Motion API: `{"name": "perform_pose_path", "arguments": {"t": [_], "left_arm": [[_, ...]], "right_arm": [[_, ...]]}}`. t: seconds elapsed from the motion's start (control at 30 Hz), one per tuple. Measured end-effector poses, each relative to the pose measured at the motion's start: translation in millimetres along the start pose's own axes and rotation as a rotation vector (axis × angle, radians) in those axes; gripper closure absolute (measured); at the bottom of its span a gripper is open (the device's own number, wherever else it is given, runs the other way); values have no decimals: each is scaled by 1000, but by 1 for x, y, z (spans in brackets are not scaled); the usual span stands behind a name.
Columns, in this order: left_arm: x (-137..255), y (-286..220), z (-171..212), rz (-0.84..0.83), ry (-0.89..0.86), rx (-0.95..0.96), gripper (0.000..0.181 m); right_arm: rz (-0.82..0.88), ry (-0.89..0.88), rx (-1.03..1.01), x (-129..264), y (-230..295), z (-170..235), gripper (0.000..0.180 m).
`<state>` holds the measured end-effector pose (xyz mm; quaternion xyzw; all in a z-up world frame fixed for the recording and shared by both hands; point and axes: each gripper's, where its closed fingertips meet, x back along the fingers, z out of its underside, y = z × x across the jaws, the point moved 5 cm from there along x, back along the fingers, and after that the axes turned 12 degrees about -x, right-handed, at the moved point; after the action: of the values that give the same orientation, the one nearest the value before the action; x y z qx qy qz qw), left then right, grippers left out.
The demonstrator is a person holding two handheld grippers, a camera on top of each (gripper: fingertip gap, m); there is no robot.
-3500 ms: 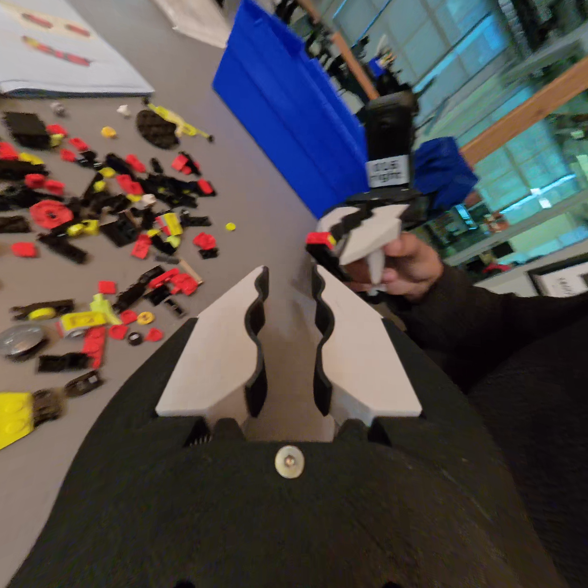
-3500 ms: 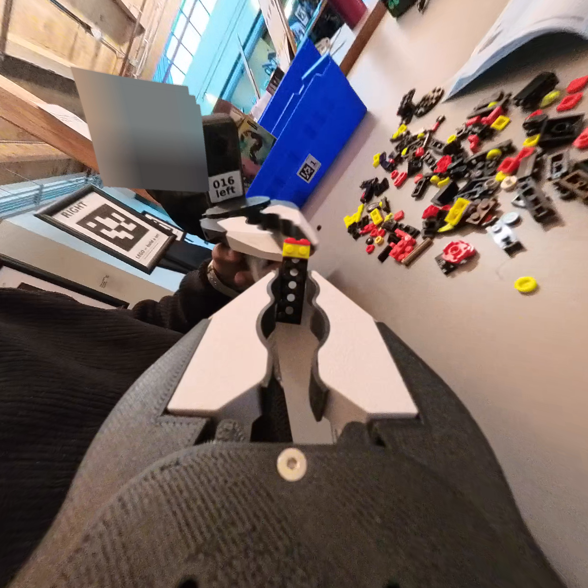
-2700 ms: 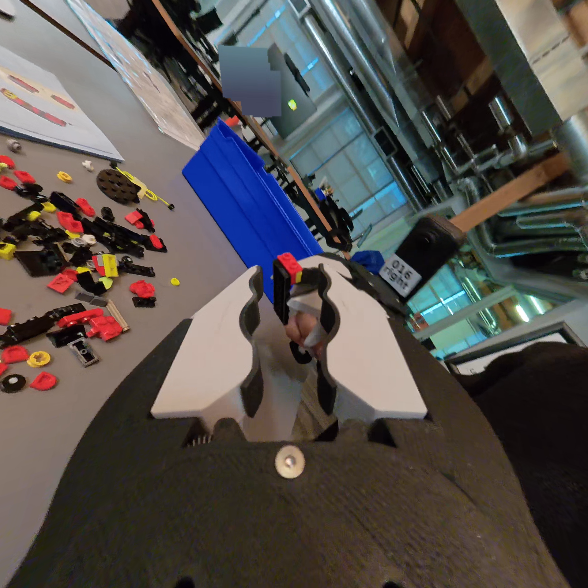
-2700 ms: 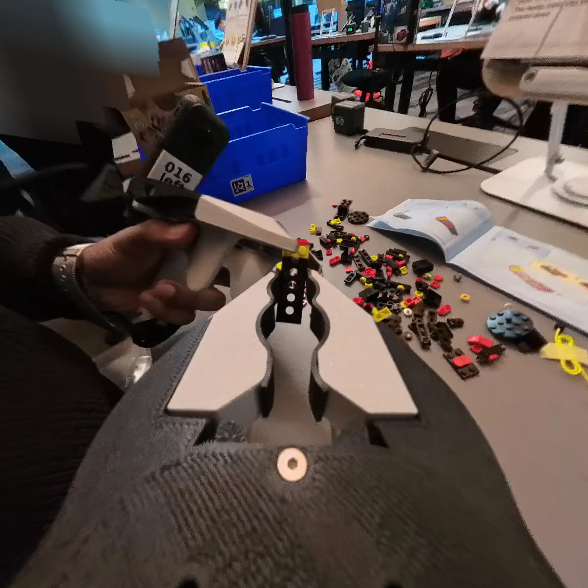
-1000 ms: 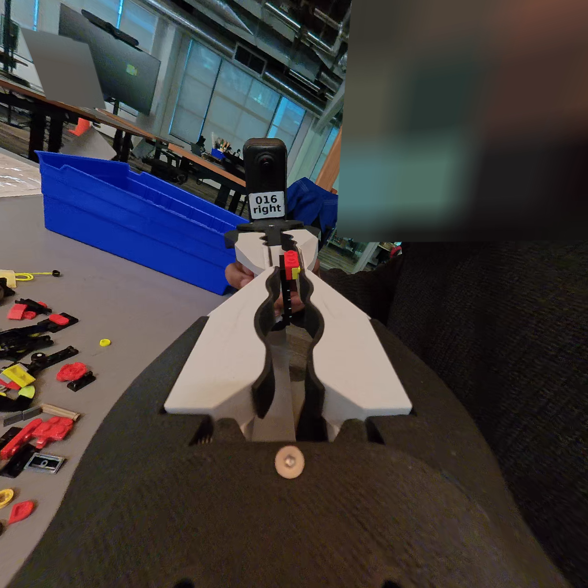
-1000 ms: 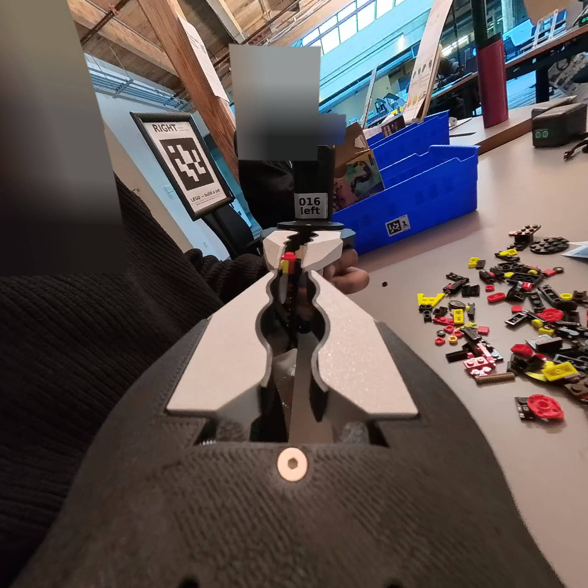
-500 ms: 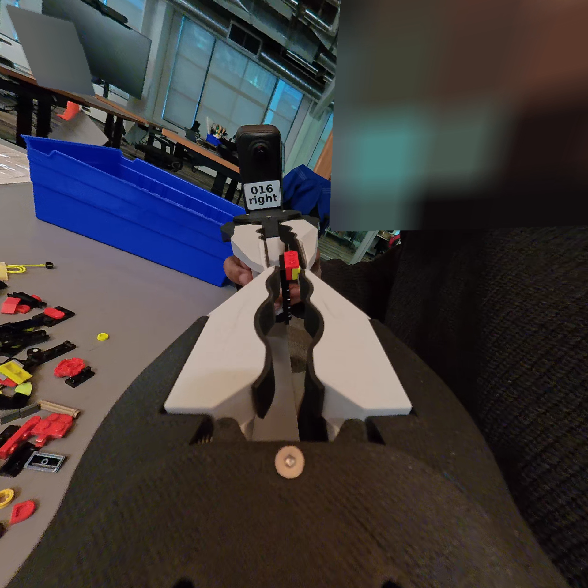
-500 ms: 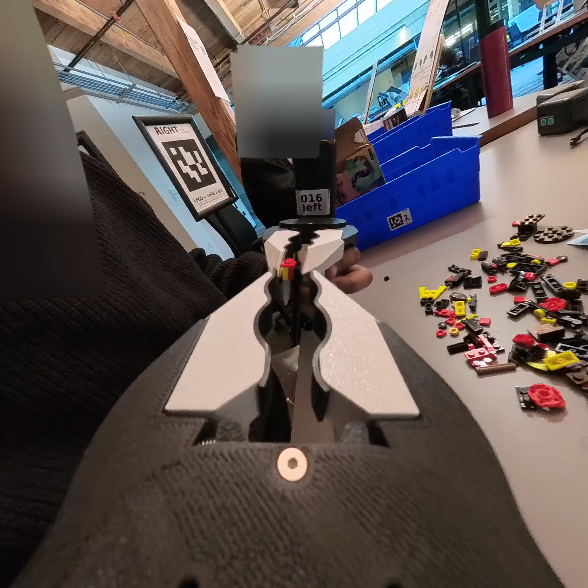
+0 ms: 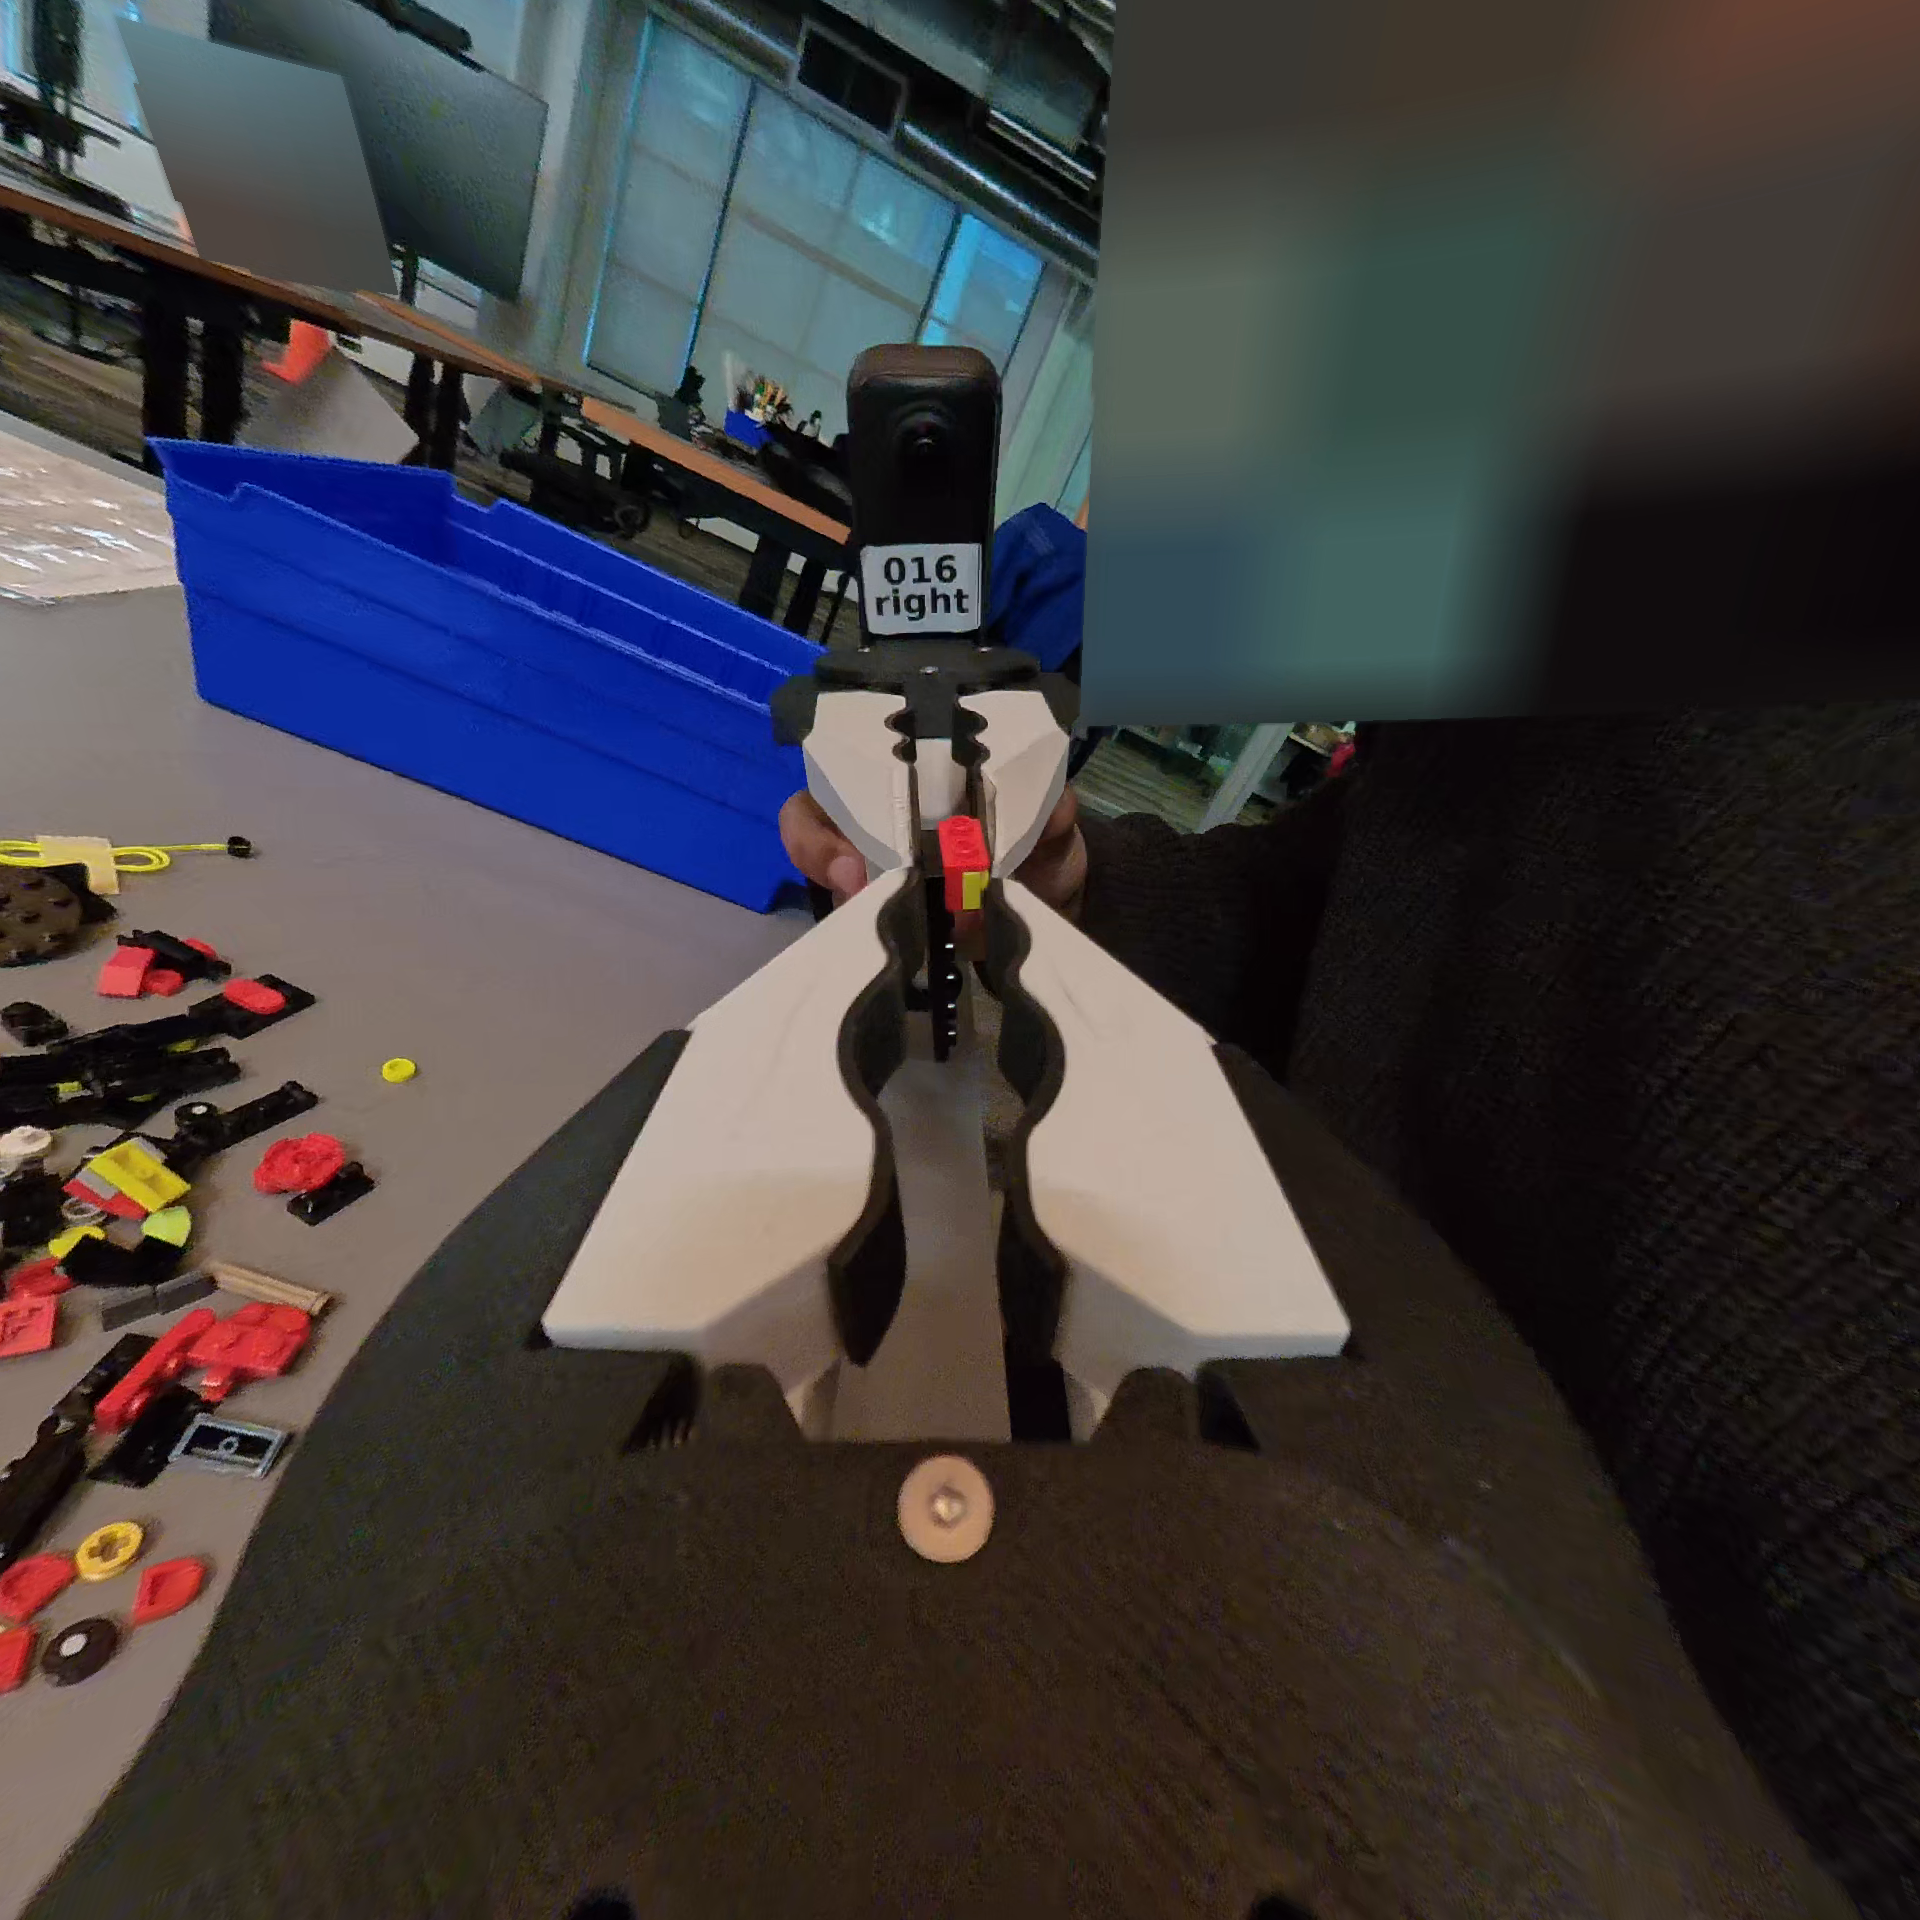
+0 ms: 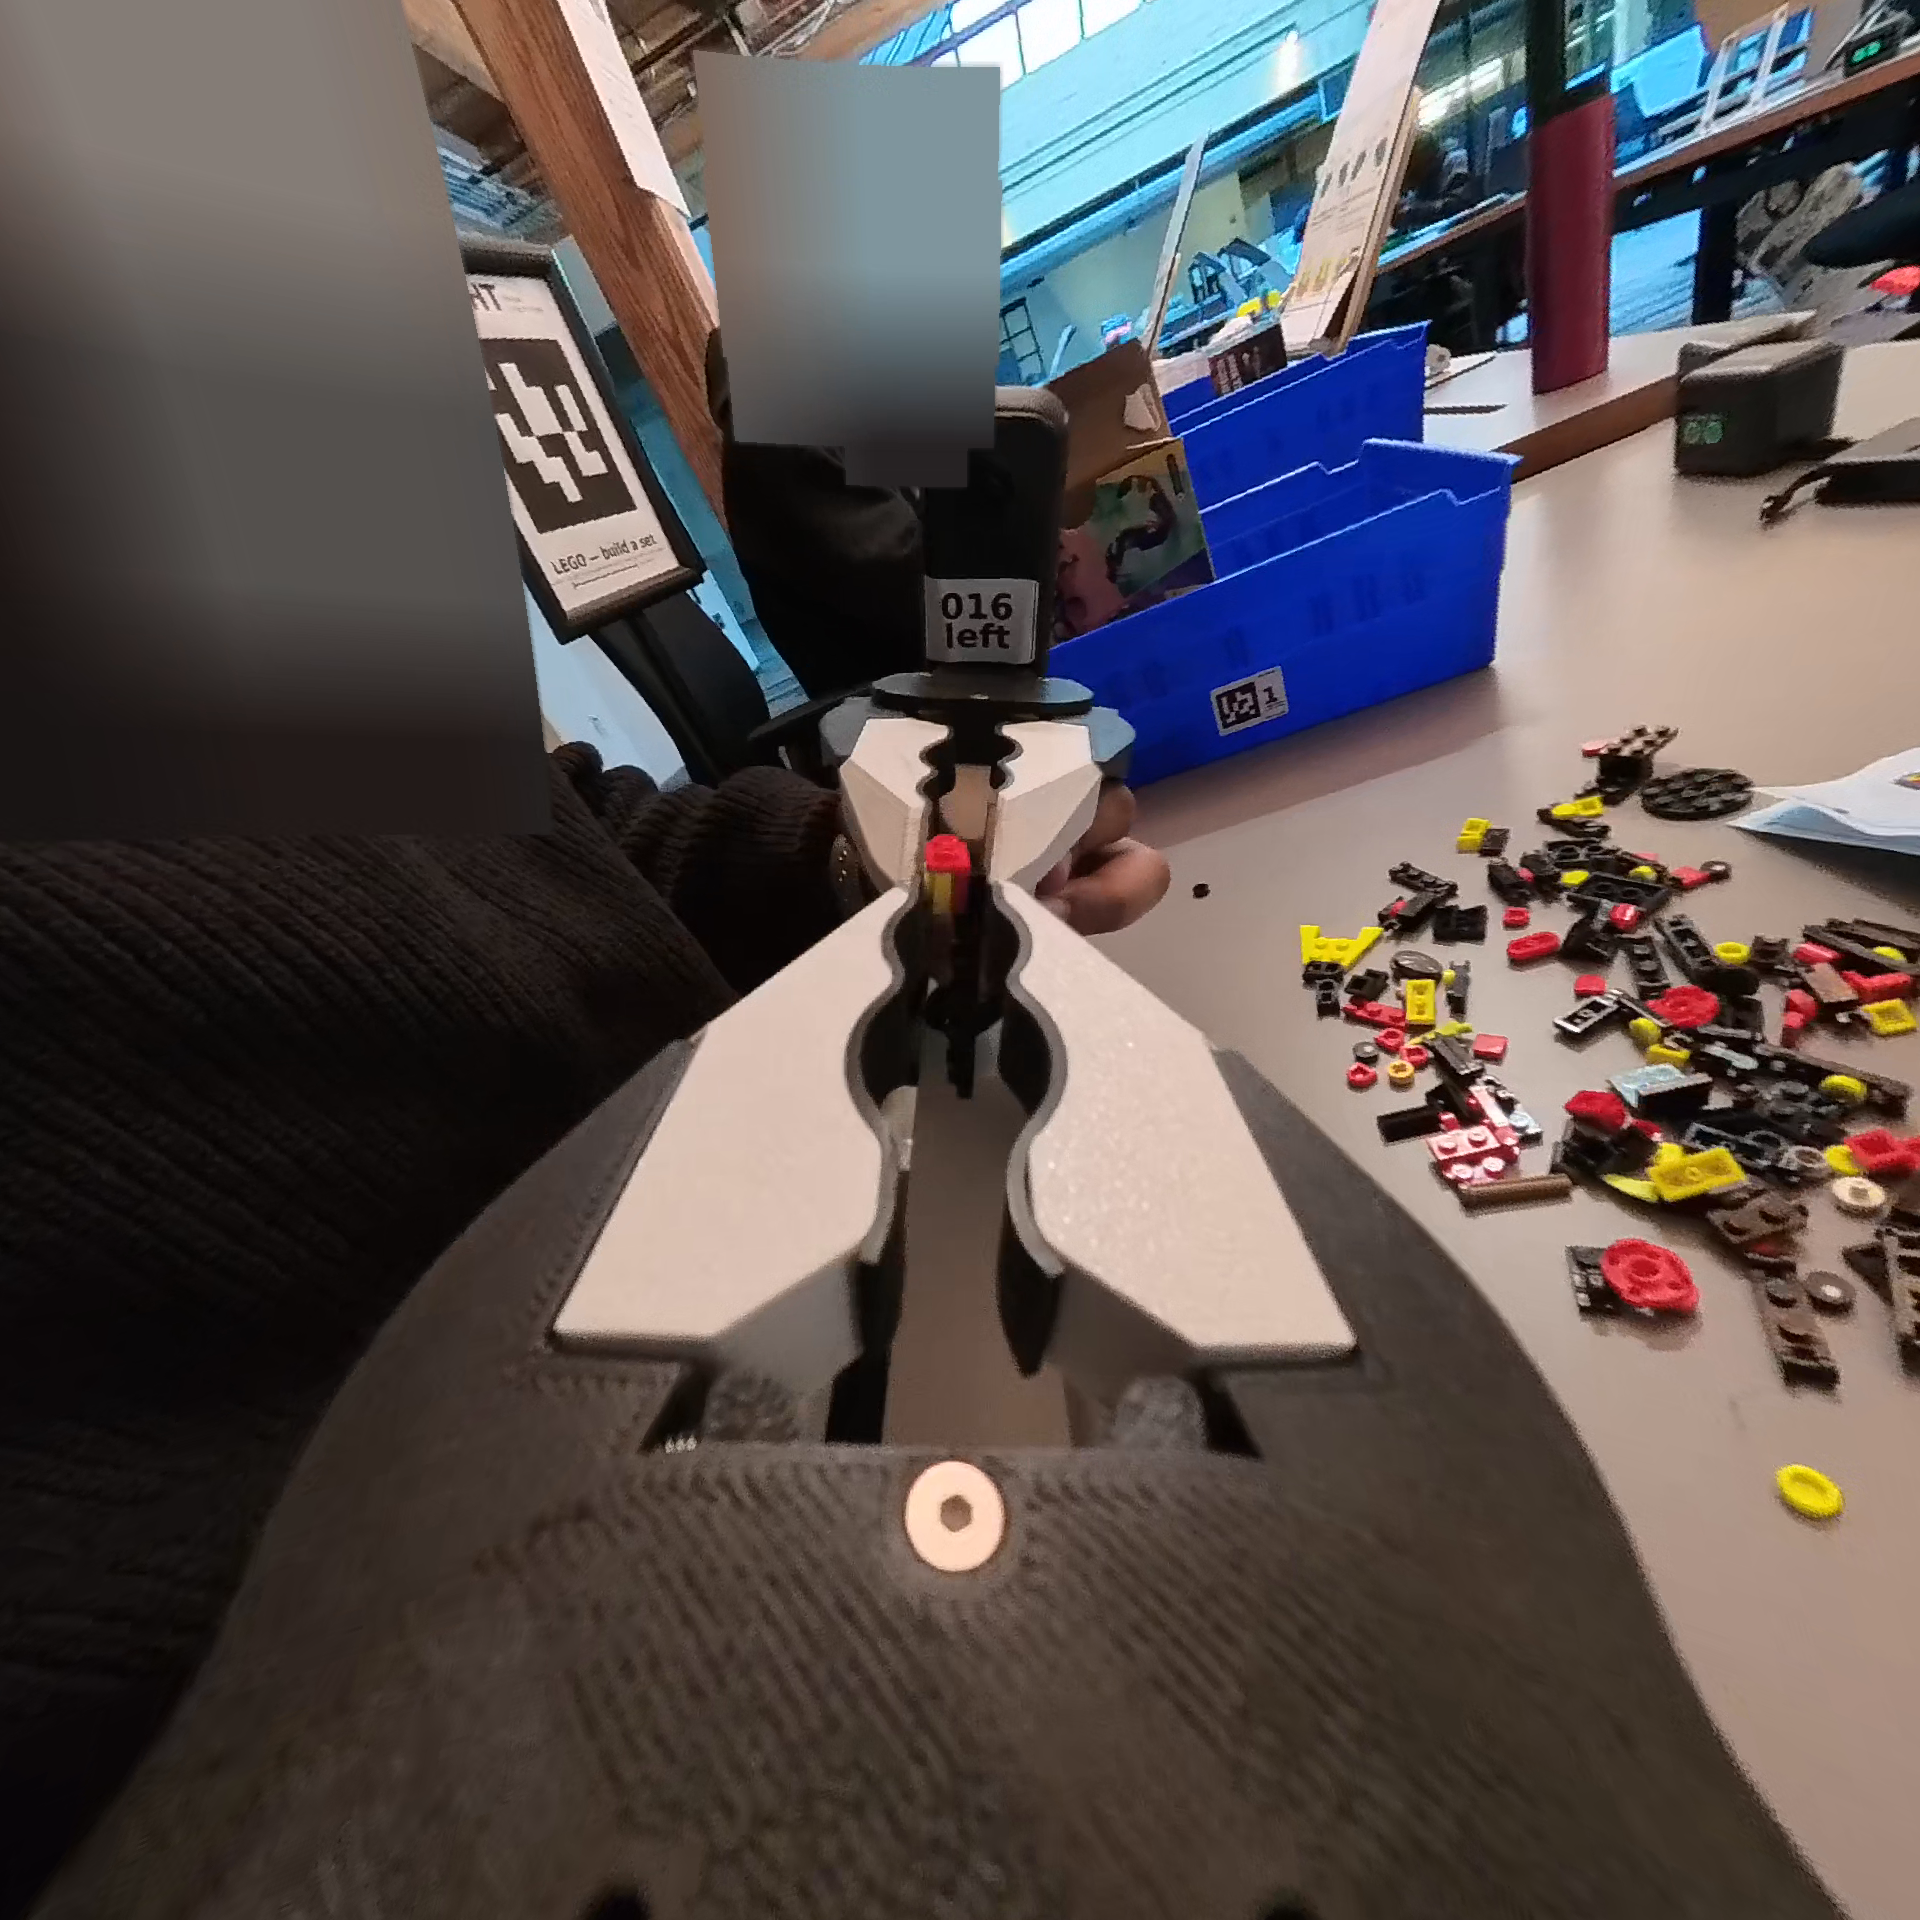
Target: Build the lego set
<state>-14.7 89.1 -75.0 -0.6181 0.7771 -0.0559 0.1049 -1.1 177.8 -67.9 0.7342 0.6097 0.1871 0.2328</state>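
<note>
A small lego assembly, a thin black beam with holes topped by a red and a yellow brick, is held upright in the air between my two grippers, which face each other tip to tip. My left gripper is shut on the beam from the near side in the left wrist view. My right gripper is shut on the same assembly from the opposite side. The right gripper also shows in the left wrist view, and the left gripper in the right wrist view. The beam's lower part is hidden between the fingers.
Loose red, yellow and black lego pieces lie spread on the grey table, also in the right wrist view. A blue bin stands behind them. An instruction booklet lies at the far right. The person's black sleeve fills one side. Less than 4 cm separates the two grippers' tips.
My left gripper, open and apart at first, swung round to face the right gripper and shut on the assembly it holds. Over the last second both barely moved.
</note>
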Motion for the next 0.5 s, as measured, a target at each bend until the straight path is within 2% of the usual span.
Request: {"name": "perform_pose_path", "arguments": {"t": [0.5], "left_arm": [[2,1,-13,-70,-110,-5,173]], "right_arm": [[-25,-142,41,8,4,-12,171]]}}
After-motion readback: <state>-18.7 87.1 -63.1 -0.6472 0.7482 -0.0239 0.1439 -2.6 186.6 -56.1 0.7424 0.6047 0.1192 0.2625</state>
